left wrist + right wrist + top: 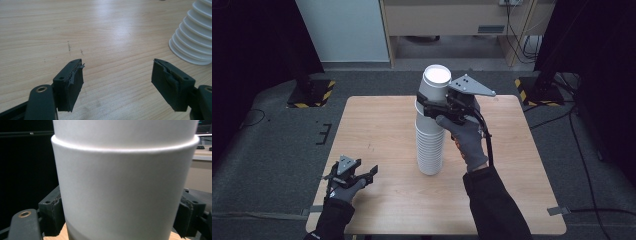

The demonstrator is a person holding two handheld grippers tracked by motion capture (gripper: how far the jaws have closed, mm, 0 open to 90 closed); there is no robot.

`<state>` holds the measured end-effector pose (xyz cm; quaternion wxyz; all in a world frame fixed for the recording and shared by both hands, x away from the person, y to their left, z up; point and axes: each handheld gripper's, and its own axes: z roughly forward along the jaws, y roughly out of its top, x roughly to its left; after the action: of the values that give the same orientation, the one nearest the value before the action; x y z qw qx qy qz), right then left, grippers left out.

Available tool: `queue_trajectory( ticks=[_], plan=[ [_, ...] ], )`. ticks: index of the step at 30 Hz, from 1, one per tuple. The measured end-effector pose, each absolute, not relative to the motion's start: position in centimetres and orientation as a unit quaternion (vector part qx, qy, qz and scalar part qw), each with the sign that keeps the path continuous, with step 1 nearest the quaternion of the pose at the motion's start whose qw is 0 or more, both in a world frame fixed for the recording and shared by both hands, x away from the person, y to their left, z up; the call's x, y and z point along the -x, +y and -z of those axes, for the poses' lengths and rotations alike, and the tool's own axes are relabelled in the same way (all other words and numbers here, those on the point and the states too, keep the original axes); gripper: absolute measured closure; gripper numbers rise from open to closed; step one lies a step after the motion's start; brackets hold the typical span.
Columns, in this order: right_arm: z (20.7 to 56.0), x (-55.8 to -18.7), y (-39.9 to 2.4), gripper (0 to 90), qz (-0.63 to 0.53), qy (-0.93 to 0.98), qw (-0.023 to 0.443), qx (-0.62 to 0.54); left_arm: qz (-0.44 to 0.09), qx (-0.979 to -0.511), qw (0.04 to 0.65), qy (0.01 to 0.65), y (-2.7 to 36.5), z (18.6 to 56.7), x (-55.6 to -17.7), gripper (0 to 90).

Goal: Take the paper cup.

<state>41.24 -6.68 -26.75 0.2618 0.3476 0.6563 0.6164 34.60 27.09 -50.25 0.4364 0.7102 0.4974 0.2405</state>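
Up close, the right gripper [120,220] pinches the top cup [125,190], its fingers [51,215] half hidden behind it, atop the upside-down cup stack [430,145] mid-desk [377,130]. The left gripper [117,82] rests spread, empty.

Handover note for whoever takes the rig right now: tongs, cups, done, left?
Right tongs: jaws around the top cup of the stack of white paper cups, one on either side; in the right gripper view the cup wall sits between them. Looks gripped.
Left tongs: open, empty, low over the wooden table at its near left corner, apart from the stack.
Stack stands upside down, mid-table.
Done: top cup grasped.
Left: probably lift it off and set it down; no cup stands apart from the stack.
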Motion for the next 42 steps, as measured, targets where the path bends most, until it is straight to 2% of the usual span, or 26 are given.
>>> queue_trajectory(
  ticks=[26, 42],
  plan=[
    [23.4, -39.8, -9.2, 16.4, -0.659, 0.618, 0.263, -0.340, -0.233, -0.713, 0.438, 0.495, 26.9, 50.3, -34.6, 23.6],
    [23.4, -37.8, -13.5, 16.4, -0.666, 0.597, 0.274, -0.354, -0.236, -0.712, 0.444, 0.490, 26.6, 50.1, -34.6, 25.9]
  ],
)
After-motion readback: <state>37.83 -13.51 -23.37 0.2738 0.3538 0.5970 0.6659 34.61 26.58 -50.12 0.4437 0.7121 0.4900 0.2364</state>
